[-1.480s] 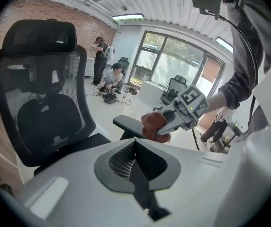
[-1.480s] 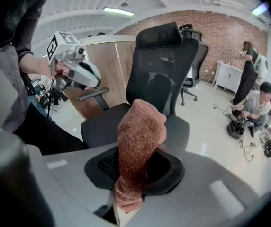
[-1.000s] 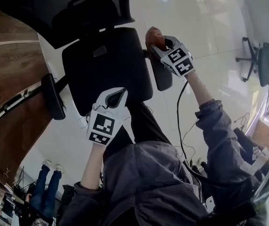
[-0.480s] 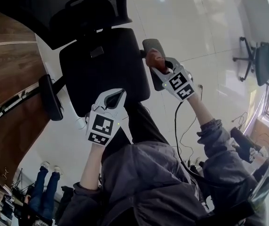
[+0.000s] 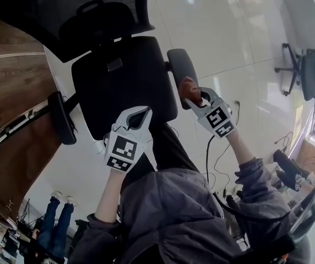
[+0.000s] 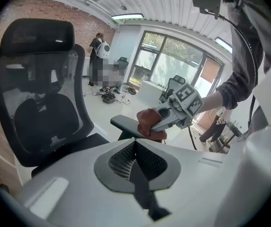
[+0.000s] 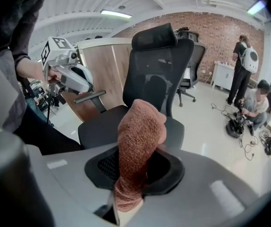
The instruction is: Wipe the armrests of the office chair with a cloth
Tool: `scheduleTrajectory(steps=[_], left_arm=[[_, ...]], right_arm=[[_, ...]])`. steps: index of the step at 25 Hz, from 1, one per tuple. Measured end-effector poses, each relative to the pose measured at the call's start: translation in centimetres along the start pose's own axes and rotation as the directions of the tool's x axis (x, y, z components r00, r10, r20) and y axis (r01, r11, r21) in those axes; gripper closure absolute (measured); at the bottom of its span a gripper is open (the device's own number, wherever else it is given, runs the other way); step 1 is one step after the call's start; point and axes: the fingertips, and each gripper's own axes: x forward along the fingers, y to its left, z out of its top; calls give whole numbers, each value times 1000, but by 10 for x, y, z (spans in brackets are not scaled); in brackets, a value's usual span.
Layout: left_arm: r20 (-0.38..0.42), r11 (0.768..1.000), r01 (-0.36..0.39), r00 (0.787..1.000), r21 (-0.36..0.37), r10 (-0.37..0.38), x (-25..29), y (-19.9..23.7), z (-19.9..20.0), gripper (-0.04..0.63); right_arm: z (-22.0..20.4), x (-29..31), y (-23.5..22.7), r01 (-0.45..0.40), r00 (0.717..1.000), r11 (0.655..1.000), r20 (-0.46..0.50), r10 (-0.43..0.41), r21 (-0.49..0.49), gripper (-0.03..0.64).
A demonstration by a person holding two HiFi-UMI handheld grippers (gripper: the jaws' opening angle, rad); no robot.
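**On the chair's right-hand armrest: cloth pressed to the near end**

Over the near end of the armrest on my right side, I have the right tongs clamped on the reddish-brown cloth. The right gripper view shows the cloth standing up out of the closed jaws as a thick, bunched roll that fills the gap between them. From the left gripper view, the bundle sits down on the armrest pad, touching it at the end closest to me, with the tongs angled down onto it from my side.

My left tongs have their jaws brought together with nothing between them. The left gripper view shows the two pads meeting in a narrow dark line. These tongs hang over the front edge of the seat of the office chair, well apart from the cloth. The right gripper view shows them close to the other armrest, though I cannot tell whether they touch it.

The chair faces me on a pale, glossy floor, its mesh backrest on the far side.
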Motion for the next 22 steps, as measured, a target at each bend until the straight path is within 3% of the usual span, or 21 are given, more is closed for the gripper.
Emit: scheduleTrajectory(steps=[9, 13, 17, 22], left_arm=[[-9, 1000, -14, 1000, -9, 14, -4, 7, -1, 580], [-17, 1000, -22, 1000, -17, 21, -6, 12, -7, 580], [-23, 1000, -19, 1000, -20, 19, -6, 15, -9, 580], [-26, 1000, 2, 1000, -14, -2, 0, 13, -6, 580]], right_arm=[[55, 56, -94, 57, 998, 997, 31, -56, -45, 526], [72, 72, -115, 65, 997, 996, 31, -63, -60, 526], [72, 65, -104, 55, 998, 997, 43, -52, -61, 526], [42, 30, -56, 18, 999, 999, 45, -16, -30, 526]])
